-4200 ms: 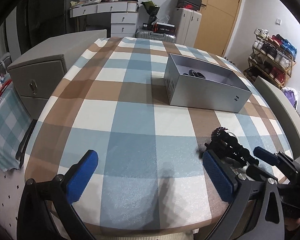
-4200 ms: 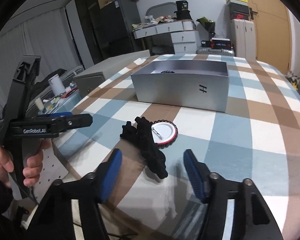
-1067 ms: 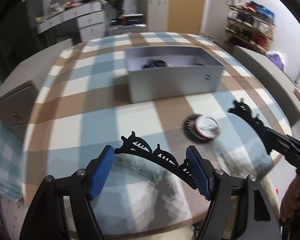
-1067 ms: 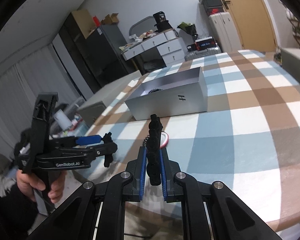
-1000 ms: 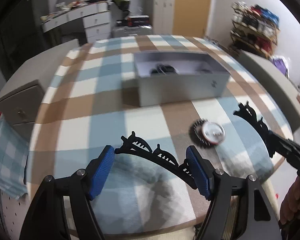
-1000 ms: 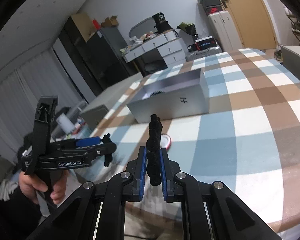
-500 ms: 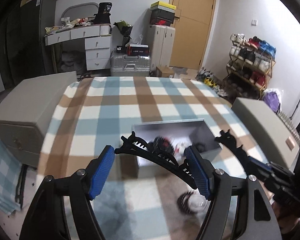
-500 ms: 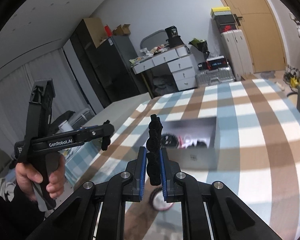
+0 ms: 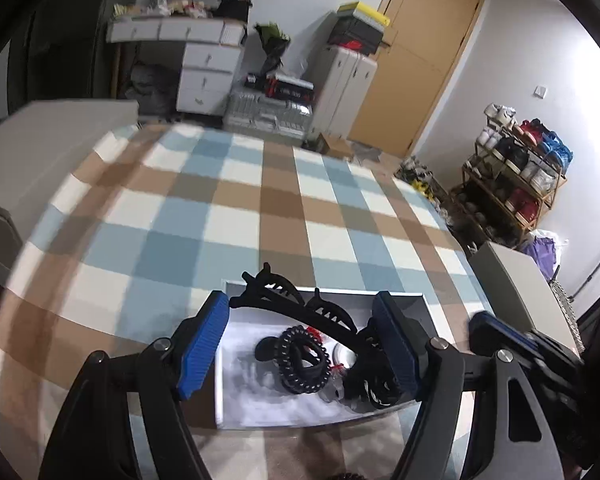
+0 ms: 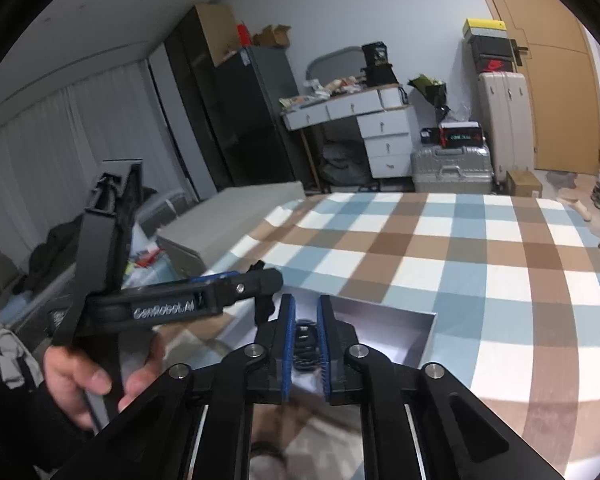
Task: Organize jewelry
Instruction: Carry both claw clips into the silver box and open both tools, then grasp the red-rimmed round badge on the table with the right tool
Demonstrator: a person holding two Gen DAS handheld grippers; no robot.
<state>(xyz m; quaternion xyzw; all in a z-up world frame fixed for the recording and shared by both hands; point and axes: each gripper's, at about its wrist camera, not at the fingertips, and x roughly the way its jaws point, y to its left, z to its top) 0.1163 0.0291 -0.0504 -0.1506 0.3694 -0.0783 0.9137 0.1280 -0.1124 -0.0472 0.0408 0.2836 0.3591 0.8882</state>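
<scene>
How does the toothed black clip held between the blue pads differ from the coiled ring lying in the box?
The hair claw clip is a long arched bar with teeth; the spiral hair tie is a coiled ring. The clip is gripped end to end by the left gripper, above the grey box; the tie lies loose inside it. Both are black.

Black toothed hair clip (image 9: 296, 307) is clamped between the blue pads (image 9: 202, 344) of the left hand-held gripper (image 9: 300, 346), above an open grey box (image 9: 220, 392) on the checked worktop (image 9: 236, 216); a coiled hair tie (image 9: 300, 364) is seen inside.
</scene>
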